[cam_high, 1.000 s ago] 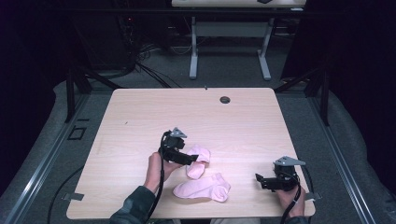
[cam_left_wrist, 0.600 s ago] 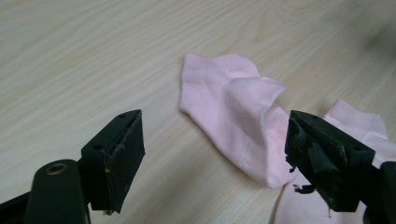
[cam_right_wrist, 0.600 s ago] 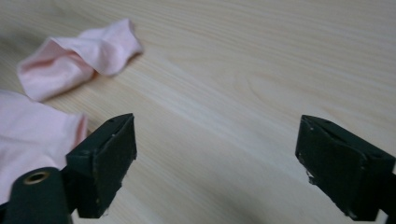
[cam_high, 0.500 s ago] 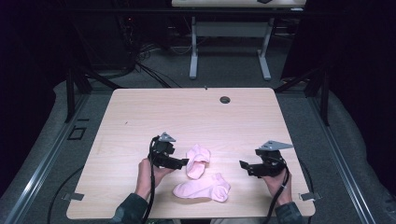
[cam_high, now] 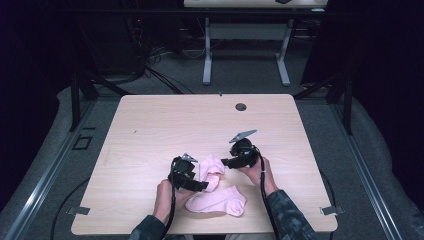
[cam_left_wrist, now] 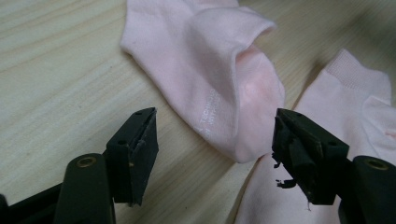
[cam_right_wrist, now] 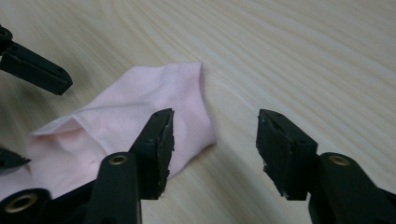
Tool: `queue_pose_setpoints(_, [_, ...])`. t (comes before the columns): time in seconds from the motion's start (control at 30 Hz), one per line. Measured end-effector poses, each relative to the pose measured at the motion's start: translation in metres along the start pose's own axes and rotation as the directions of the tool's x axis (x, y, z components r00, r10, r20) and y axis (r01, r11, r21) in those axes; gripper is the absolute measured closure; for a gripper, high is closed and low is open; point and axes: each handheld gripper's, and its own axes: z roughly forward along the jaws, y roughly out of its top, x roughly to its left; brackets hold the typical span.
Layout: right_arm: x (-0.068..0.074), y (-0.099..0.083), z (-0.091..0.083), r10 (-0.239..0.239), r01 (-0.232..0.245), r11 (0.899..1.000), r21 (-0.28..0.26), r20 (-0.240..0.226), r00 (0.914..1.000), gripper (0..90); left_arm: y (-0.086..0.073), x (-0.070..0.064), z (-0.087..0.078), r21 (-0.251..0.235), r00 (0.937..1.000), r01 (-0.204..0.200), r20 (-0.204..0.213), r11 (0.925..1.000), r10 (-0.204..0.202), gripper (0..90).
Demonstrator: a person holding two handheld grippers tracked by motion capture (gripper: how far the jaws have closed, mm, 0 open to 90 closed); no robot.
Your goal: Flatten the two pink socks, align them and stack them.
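1. Two pink ankle socks on the wooden worktop [cam_high: 150, 130], near its front edge, between the two hands.
2. Upper sock [cam_high: 212, 170] [cam_left_wrist: 210, 79] [cam_right_wrist: 140, 116]: crumpled, partly folded over itself, cuff gaping open in the left gripper view.
3. Lower sock [cam_high: 217, 201] [cam_left_wrist: 327, 107]: lies flat, closer to the person, just beside the upper sock; the two touch or overlap at one end, can't tell which.
4. Left hand-held gripper [cam_high: 204, 185] [cam_left_wrist: 215, 154]: jaws spread wide, nothing between them. Low over the worktop, pointed at the folded end of the upper sock; one jaw over bare wood, the other over the lower sock. Contact with fabric can't be told.
5. Right hand-held gripper [cam_high: 225, 162] [cam_right_wrist: 215, 151]: jaws apart, holding nothing. At the upper sock's far end; one jaw in front of the sock's edge, the other over bare worktop.
6. Left gripper's jaw tips show at the left edge of the right gripper view, across the sock.
7. Small dark round grommet [cam_high: 241, 106] near the worktop's far edge, well apart from the socks.
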Motion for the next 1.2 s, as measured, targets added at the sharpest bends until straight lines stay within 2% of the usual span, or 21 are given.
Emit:
queue_pose_setpoints(0.07, [0.004, 0.003, 0.010, -0.034, 0.033, 0.999, 0.030, 0.012, 0.9994, 50.0, 0.001, -0.001, 0.002, 0.009, 0.9999, 0.002, -0.016, 1.0000, -0.002, 33.9])
queue_pose_setpoints(0.1, [0.004, 0.004, 0.014, -0.045, 0.045, 0.998, 0.045, 0.003, 0.9990, 52.4, 0.001, -0.002, 0.004, 0.008, 0.9998, 0.000, -0.021, 1.0000, 0.000, 34.7])
queue_pose_setpoints(0.17, [0.005, 0.004, 0.021, -0.054, 0.054, 0.996, 0.073, 0.009, 0.9985, 55.6, 0.001, -0.003, 0.006, 0.016, 0.9995, -0.004, -0.032, 0.9999, 0.004, 38.1])
queue_pose_setpoints(0.33, [0.011, 0.002, 0.029, -0.090, 0.088, 0.992, 0.093, 0.024, 0.9956, 66.8, 0.002, -0.007, 0.008, 0.027, 0.9970, -0.032, -0.069, 0.9991, 0.034, 46.7])
queue_pose_setpoints(0.47, [0.011, 0.000, 0.029, -0.079, 0.079, 0.992, 0.101, -0.007, 0.9969, 80.5, 0.003, -0.008, 0.009, 0.028, 0.9928, -0.050, -0.108, 0.9984, 0.053, 61.0])
queue_pose_setpoints(0.57, [0.012, 0.000, 0.028, -0.062, 0.065, 0.992, 0.109, -0.026, 0.9977, 83.5, 0.002, -0.008, 0.009, 0.025, 0.9910, -0.067, -0.115, 0.9974, 0.070, 72.8])
queue_pose_setpoints(0.7, [0.012, -0.002, 0.023, -0.046, 0.049, 0.995, 0.090, -0.033, 0.9984, 84.2, -0.001, -0.002, 0.007, 0.011, 0.9927, -0.069, -0.098, 0.9976, 0.069, 84.2])
queue_pose_setpoints(0.8, [0.013, -0.003, 0.015, -0.032, 0.034, 0.997, 0.071, -0.030, 0.9990, 84.3, -0.002, -0.001, 0.007, -0.004, 0.9924, -0.078, -0.096, 0.9970, 0.077, 87.1])
queue_pose_setpoints(0.97, [0.014, -0.003, -0.001, 0.000, 0.000, 1.000, 0.017, -0.039, 0.9993, 84.3, -0.003, 0.004, -0.003, -0.029, 0.9842, -0.096, -0.152, 0.9949, 0.091, 87.7])
queue_pose_setpoints(1.03, [0.017, 0.000, -0.008, 0.002, -0.002, 1.000, 0.002, -0.054, 0.9986, 84.3, 0.000, 0.005, -0.013, -0.040, 0.9740, -0.126, -0.195, 0.9912, 0.116, 87.8])
queue_pose_setpoints(1.1, [0.021, 0.004, -0.013, -0.004, 0.003, 1.000, -0.014, -0.059, 0.9983, 84.3, 0.005, 0.002, -0.026, -0.036, 0.9480, -0.185, -0.270, 0.9821, 0.169, 87.7])
queue_pose_setpoints(1.13, [0.023, 0.005, -0.014, -0.002, 0.001, 1.000, -0.026, -0.061, 0.9981, 84.3, 0.008, -0.001, -0.033, -0.025, 0.9308, -0.223, -0.302, 0.9744, 0.206, 87.7])
queue_pose_setpoints(1.17, [0.026, 0.008, -0.017, -0.009, 0.006, 0.999, -0.039, -0.062, 0.9980, 84.3, 0.012, -0.005, -0.039, -0.012, 0.9089, -0.270, -0.333, 0.9628, 0.251, 87.6])
queue_pose_setpoints(1.2, [0.028, 0.010, -0.021, -0.020, 0.018, 0.999, -0.041, -0.058, 0.9981, 84.3, 0.015, -0.010, -0.044, 0.005, 0.8817, -0.315, -0.369, 0.9491, 0.295, 87.5])
